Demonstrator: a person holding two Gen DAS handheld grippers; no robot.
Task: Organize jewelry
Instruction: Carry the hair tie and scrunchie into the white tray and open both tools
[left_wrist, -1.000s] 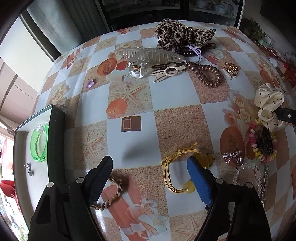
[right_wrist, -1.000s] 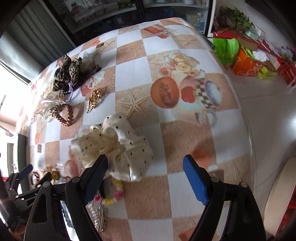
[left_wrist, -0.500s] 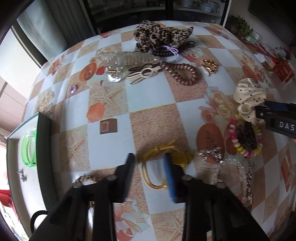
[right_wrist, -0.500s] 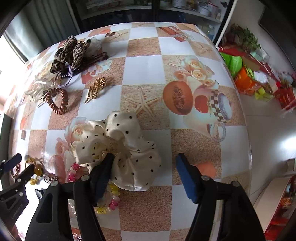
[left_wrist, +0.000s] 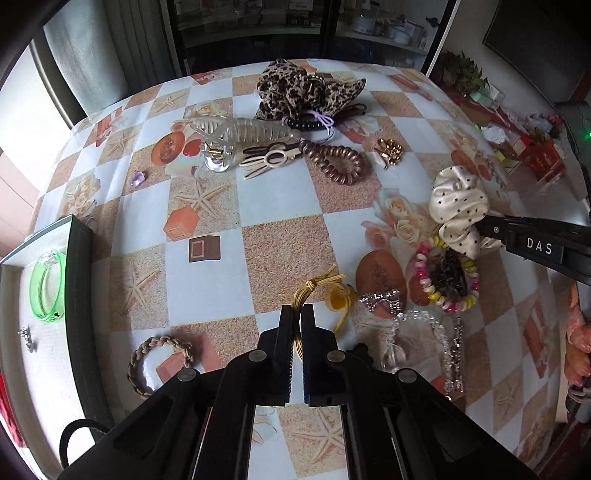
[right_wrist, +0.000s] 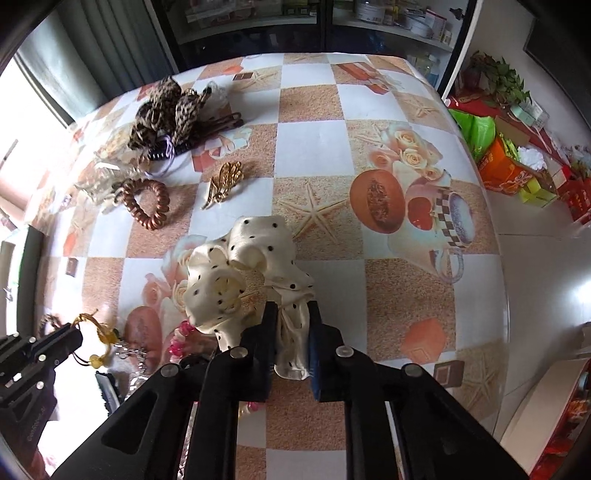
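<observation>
Right wrist: gripper (right_wrist: 291, 317) closing on scrunchie (right_wrist: 243, 273)

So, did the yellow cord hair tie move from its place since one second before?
Yes. The yellow cord hair tie, pinched in the left gripper, was dragged a little toward the crystal bow clip, its loop now bunched up.

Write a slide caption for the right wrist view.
Right tool closing on polka-dot scrunchie; left tool pinching yellow hair tie nearby.
</observation>
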